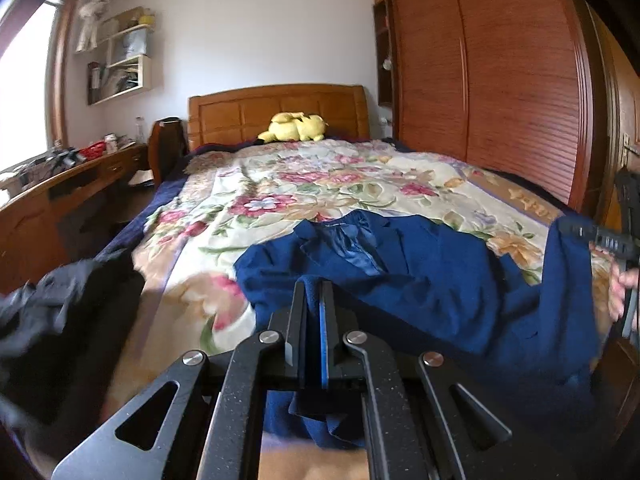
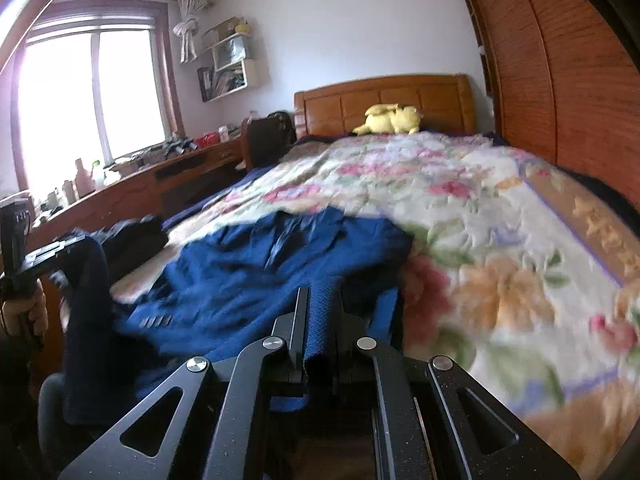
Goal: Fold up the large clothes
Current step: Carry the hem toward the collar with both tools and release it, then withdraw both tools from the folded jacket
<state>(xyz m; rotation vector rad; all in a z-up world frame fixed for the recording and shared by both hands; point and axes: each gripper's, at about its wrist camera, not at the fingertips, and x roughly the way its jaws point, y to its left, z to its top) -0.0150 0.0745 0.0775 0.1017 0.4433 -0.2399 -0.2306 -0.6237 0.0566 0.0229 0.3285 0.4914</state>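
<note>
A bed (image 1: 132, 220) fills most of both views, spread with a floral blanket (image 1: 320, 184) and backed by a wooden headboard (image 1: 280, 108). A tall wooden wardrobe (image 1: 500, 92) stands along one side of the bed and a cluttered wooden table (image 2: 172, 176) runs under the window (image 2: 92, 92) on the other. At the foot end lies the blue jacket (image 1: 420, 272), collar toward the headboard (its shiny lining shows at the neck), with its near hem lifted off the blanket. A dark garment (image 1: 60, 300) sits bunched at the edge of the bed beside it. A yellow plush toy (image 1: 294, 127) rests against the headboard. The left gripper (image 1: 313, 300) has its fingers closed narrowly on a fold of the jacket's hem. The right gripper (image 2: 320, 308) likewise pinches blue cloth between its fingers, at the jacket's other near corner
</note>
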